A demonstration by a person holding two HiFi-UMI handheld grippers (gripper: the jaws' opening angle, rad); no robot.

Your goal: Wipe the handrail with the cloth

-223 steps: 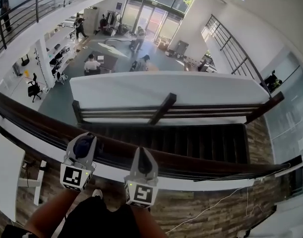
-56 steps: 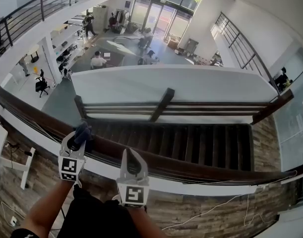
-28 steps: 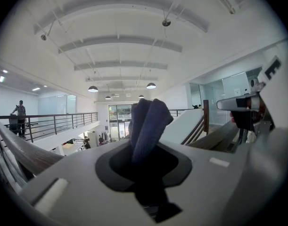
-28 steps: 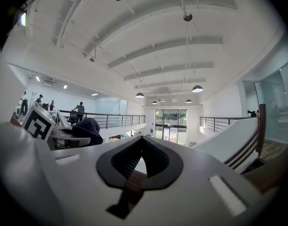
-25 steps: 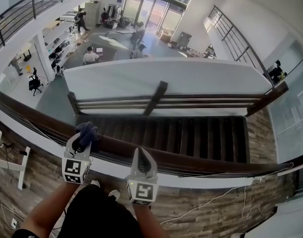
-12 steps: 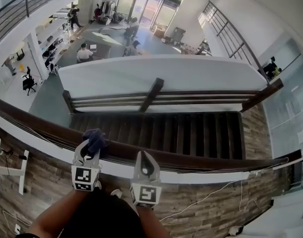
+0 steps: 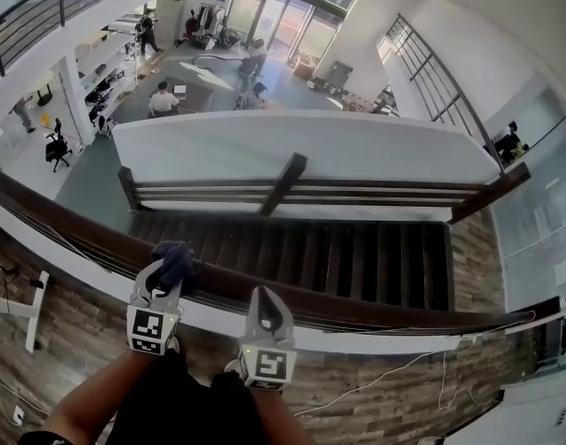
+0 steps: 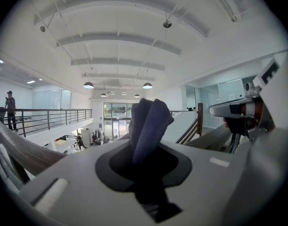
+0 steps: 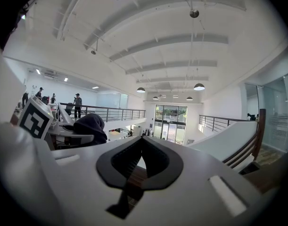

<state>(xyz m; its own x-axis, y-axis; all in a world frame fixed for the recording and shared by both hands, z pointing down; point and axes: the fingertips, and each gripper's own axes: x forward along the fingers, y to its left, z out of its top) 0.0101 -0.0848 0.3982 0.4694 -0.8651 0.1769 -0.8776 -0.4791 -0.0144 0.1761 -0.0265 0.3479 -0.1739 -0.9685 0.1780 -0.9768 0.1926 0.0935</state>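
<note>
A dark brown wooden handrail (image 7: 375, 306) runs across the head view from upper left to lower right. My left gripper (image 7: 171, 267) is at the rail, shut on a dark blue cloth (image 7: 178, 256) that bunches out past its jaws onto the rail. In the left gripper view the cloth (image 8: 151, 121) sticks up between the jaws, with the rail (image 8: 26, 150) at the left. My right gripper (image 7: 266, 297) rests at the rail just right of the left one. In the right gripper view its jaws (image 9: 141, 140) meet at the tips with nothing between them, and the cloth (image 9: 90, 126) shows to the left.
Beyond the rail a dark staircase (image 7: 338, 253) drops away, flanked by a second railing (image 7: 292, 193) and a white wall (image 7: 292, 151). Far below lies an office floor with desks and people (image 7: 162, 100). A cable (image 7: 421, 378) trails on the wooden floor at my side.
Over the last second the left gripper and cloth have slid a little to the right along the rail. The right gripper has stayed beside it, still shut.
</note>
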